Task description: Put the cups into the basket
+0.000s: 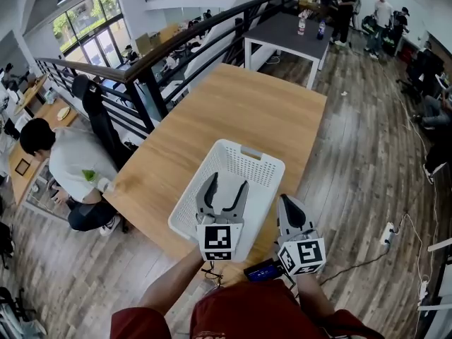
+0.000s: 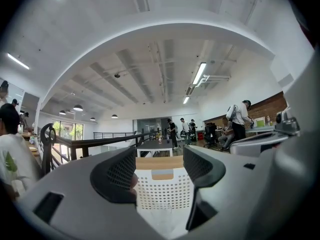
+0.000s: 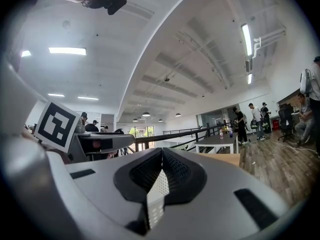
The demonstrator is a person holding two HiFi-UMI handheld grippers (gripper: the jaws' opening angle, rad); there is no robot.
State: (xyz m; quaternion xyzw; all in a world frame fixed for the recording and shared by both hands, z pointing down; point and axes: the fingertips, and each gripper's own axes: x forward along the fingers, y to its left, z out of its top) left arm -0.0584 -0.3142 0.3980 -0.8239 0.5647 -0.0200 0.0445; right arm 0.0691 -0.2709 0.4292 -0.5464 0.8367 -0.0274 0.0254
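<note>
A white perforated basket (image 1: pixel 261 159) stands on the near end of a wooden table (image 1: pixel 240 104). My left gripper (image 1: pixel 227 182) hangs over the basket's near half, open, with nothing between its fingers. In the left gripper view the left gripper (image 2: pixel 159 156) looks into the basket (image 2: pixel 165 189), where a faint outline of a clear cup (image 2: pixel 159 210) shows on the floor. My right gripper (image 1: pixel 286 200) is just outside the basket's right wall, fingertips together. In the right gripper view the right gripper (image 3: pixel 161 154) is shut, with the basket wall (image 3: pixel 157 189) showing behind the pads.
The table's far half is bare wood. A black railing (image 1: pixel 141 69) runs along its left side, with a seated person (image 1: pixel 67 161) beyond it. A grey table (image 1: pixel 289 30) with bottles stands farther back, and people stand near it. A dark device (image 1: pixel 263 269) is by my right wrist.
</note>
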